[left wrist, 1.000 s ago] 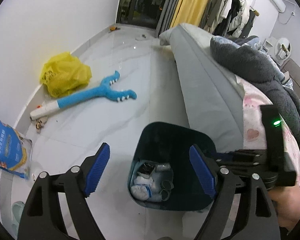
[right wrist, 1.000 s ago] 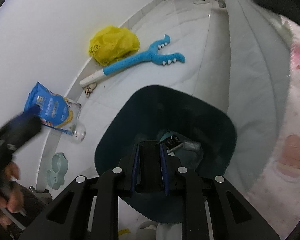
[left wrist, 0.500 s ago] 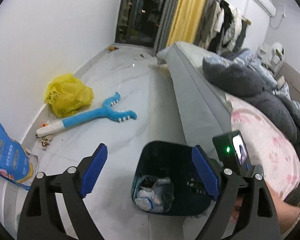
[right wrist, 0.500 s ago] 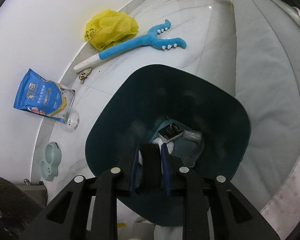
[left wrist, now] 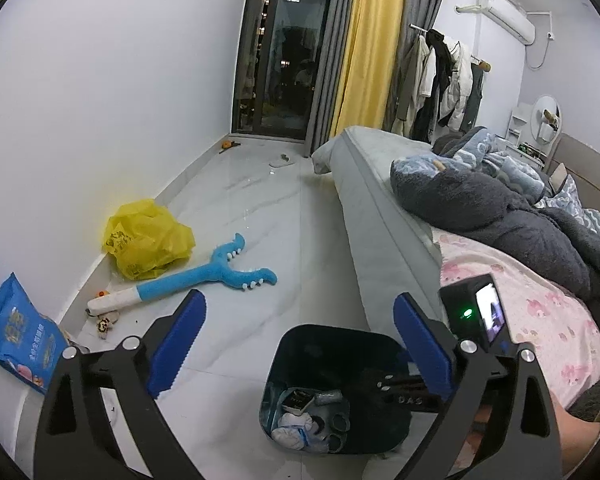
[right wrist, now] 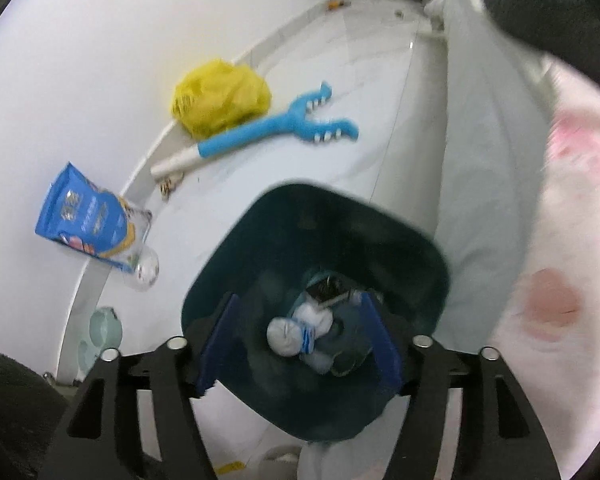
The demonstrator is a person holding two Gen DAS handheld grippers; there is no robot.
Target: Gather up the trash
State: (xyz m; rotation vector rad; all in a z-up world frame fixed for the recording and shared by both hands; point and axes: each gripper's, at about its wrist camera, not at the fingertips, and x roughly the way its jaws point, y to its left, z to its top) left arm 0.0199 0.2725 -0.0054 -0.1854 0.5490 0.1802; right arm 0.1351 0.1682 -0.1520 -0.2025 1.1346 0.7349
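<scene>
From left to right along the floor we see a blue snack bag (left wrist: 18, 344) leaning at the wall, a yellow plastic bag (left wrist: 148, 238) bunched against the skirting, a blue plush stick toy (left wrist: 204, 274) lying just beside it, and then the dark teal trash bin (left wrist: 300, 344) standing close against the bed (left wrist: 384, 236). Our left gripper (left wrist: 300, 344) hangs above the floor with its jaws spread wide and nothing between them. Our right gripper (right wrist: 300, 344) sits over the bin's mouth, jaws also apart and empty, with a knotted white bundle (right wrist: 296, 330), a small dark box (right wrist: 326, 290) and other scraps lying in the bottom. We judge the main risk to be the bin: the right gripper is low at its rim, and a careless pull sideways could clip the wall and tip it, spilling what is collected. Reaching next for the yellow bag could also fail, since thin film slides out of a wide bite. The right view is smeared, so the smaller scraps are hard to name, and we cannot tell whether the blue bag is full or empty. The bin's near wall is cut off behind the gripper bodies.
</scene>
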